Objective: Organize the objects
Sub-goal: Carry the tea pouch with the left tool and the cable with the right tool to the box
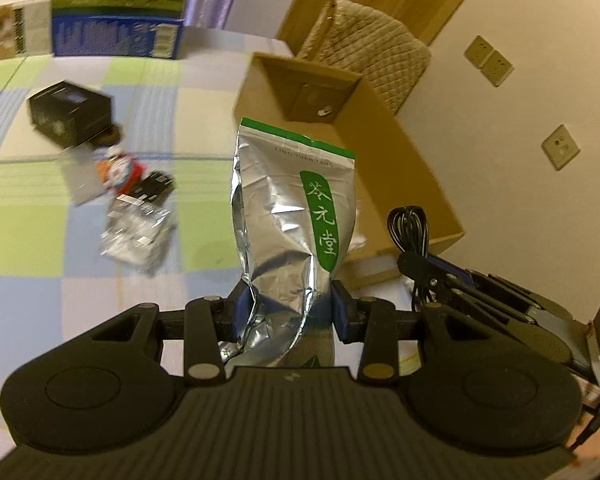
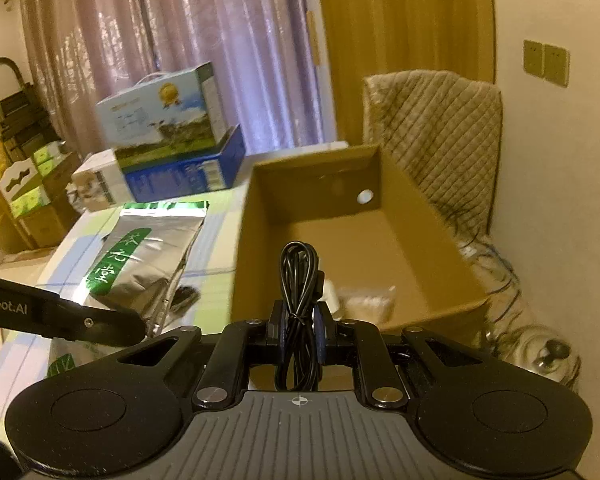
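My left gripper (image 1: 292,312) has its jaws clamped on the silver pouch (image 1: 288,216), long axis upright; my right gripper (image 2: 300,332) pinches a coiled black cable (image 2: 298,280). The cardboard box (image 2: 380,168) lies ahead, nearer my right. Only the right view shows what is inside the box.

A cream-coloured painted wall (image 2: 560,184) fills the right side, carrying beige plastic socket plates (image 2: 546,62). Beside it stands a tall warm-brown wooden panel (image 2: 404,40), and to its left hang shiny mauve pleated curtains (image 2: 172,48). A beige quilted fabric cover (image 2: 444,132) drapes over a piece of furniture against the wall. The work surface wears a checked cloth of pale blue, green and white squares (image 1: 28,208). Dim yellowish indoor light tints everything.
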{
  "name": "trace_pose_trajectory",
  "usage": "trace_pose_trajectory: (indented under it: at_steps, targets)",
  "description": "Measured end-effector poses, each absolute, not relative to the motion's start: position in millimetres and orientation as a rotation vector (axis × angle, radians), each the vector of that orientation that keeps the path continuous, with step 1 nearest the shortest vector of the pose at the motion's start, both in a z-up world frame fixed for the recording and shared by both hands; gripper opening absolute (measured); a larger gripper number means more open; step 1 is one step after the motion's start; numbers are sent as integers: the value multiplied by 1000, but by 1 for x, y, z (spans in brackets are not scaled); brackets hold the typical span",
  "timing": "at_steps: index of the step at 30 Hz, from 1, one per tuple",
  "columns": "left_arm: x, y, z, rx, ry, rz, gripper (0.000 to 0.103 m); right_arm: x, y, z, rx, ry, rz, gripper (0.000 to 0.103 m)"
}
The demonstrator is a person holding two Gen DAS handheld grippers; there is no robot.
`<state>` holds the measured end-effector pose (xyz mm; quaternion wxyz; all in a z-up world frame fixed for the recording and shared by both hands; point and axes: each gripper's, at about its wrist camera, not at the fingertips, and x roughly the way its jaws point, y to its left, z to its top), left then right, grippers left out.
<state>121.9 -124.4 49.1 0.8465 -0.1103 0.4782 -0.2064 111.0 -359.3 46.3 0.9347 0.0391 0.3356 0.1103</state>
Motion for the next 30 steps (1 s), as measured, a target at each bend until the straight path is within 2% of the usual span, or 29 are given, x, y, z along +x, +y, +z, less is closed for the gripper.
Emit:
trace_pose_trajectory:
  at_steps: [15, 30]
  targets:
    - [182, -199, 63, -294, 993, -453, 35, 176, -408, 51, 84, 688, 193, 11]
    - [236, -225, 55, -333, 995, -426, 35, 217, -431, 37, 97, 704, 168, 11]
